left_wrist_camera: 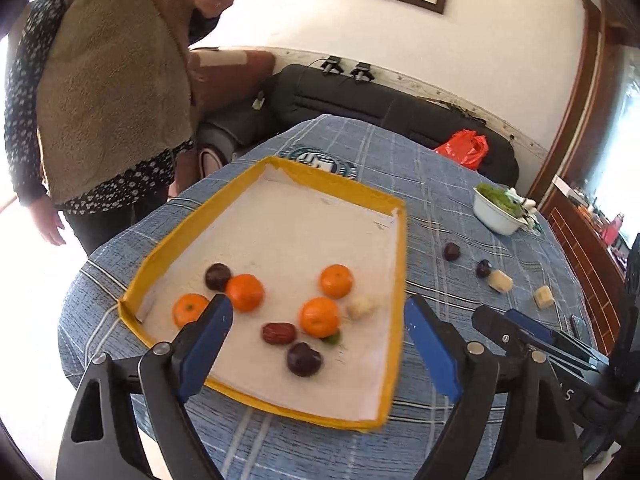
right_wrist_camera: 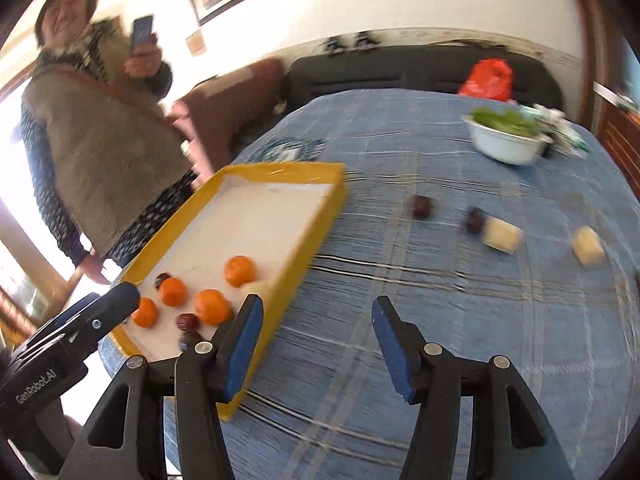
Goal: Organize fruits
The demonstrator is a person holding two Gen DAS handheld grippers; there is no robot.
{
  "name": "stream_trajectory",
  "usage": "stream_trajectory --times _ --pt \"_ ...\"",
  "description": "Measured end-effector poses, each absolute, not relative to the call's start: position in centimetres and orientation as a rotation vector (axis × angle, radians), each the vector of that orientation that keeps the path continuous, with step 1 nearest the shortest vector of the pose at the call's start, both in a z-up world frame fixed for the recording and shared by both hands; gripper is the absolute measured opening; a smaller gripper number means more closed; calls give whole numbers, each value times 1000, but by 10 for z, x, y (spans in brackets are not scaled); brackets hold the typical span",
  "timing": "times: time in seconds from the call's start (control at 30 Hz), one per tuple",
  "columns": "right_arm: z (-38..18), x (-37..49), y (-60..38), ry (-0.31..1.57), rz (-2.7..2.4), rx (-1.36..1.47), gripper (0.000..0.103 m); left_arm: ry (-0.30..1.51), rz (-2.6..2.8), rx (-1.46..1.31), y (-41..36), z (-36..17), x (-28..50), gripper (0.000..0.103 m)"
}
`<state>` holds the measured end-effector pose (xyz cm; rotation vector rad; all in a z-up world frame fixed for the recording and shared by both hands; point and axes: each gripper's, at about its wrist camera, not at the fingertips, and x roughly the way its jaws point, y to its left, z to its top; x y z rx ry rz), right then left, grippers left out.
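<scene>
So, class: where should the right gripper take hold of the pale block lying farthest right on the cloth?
Probably from above, the right gripper closing on the two flat sides of the pale block: it lies alone on the tablecloth, nothing touching it.

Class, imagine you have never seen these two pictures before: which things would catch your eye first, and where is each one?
The bright oranges clustered in the yellow-rimmed tray on the blue checked tablecloth stand out first. Next come the open left gripper above the tray, and the dark fruits and pale chunks still loose on the cloth to the tray's right. A person holding a phone stands behind.
</scene>
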<state>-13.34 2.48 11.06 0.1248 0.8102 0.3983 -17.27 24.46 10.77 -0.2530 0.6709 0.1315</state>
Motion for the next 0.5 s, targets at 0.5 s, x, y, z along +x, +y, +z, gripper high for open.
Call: stream_trajectory --times 0.5 --pt "97 -162 -46 786 264 192 64 674 124 -27 160 112 -184 87"
